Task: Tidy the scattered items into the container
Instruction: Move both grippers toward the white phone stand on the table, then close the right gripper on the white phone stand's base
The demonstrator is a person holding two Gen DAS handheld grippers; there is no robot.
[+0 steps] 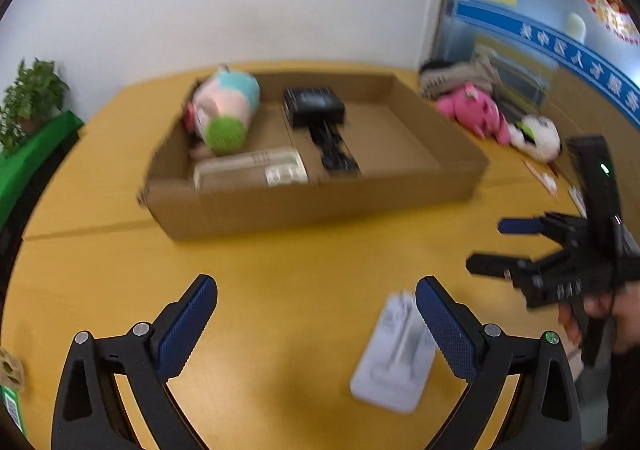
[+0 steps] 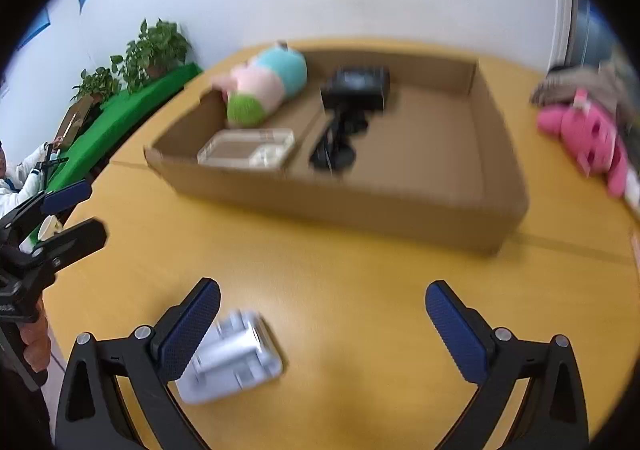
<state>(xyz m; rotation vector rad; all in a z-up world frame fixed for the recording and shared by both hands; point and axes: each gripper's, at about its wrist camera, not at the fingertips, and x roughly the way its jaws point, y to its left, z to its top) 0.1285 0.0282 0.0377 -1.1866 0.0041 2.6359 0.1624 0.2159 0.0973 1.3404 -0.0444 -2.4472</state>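
cardboard box (image 1: 320, 202) with plush toy (image 1: 224, 110), black box (image 1: 314, 106)

box (image 1: 320, 206) right half bare — left crowded, tabletop (image 1: 280, 290) open

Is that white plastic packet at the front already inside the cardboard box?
No, the flat white plastic packet lies on the yellow wooden table, in front of the shallow brown cardboard box.

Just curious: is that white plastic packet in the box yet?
No. The white plastic packet lies on the yellow table, outside the cardboard box.
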